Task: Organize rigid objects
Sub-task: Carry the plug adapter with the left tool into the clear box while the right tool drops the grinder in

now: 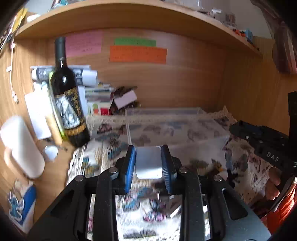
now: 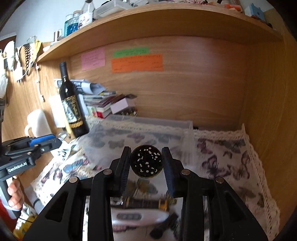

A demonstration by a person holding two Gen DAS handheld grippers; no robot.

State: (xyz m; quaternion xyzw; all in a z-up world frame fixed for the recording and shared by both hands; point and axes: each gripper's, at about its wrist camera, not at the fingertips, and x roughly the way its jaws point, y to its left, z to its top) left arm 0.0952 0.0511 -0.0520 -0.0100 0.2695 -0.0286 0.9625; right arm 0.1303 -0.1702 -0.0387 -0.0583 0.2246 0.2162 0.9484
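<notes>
My left gripper (image 1: 148,159) is shut on a flat silver-grey metal piece (image 1: 148,163), held above the butterfly-print cloth (image 1: 130,205). My right gripper (image 2: 146,161) is shut on a round black object with white speckles and a gold rim (image 2: 146,161). A clear plastic storage box (image 1: 174,122) stands on the cloth just beyond both grippers; it also shows in the right wrist view (image 2: 141,133). The left gripper shows at the left edge of the right wrist view (image 2: 37,144). The right gripper's body shows at the right of the left wrist view (image 1: 263,142).
A dark wine bottle (image 1: 68,96) stands at the left, with a white mug (image 1: 20,146), papers and stacked books (image 1: 98,96) around it. Wooden back wall with coloured notes (image 1: 137,53), a shelf above (image 1: 130,16), wooden side wall at right (image 2: 269,111). A white device (image 2: 137,216) lies under my right gripper.
</notes>
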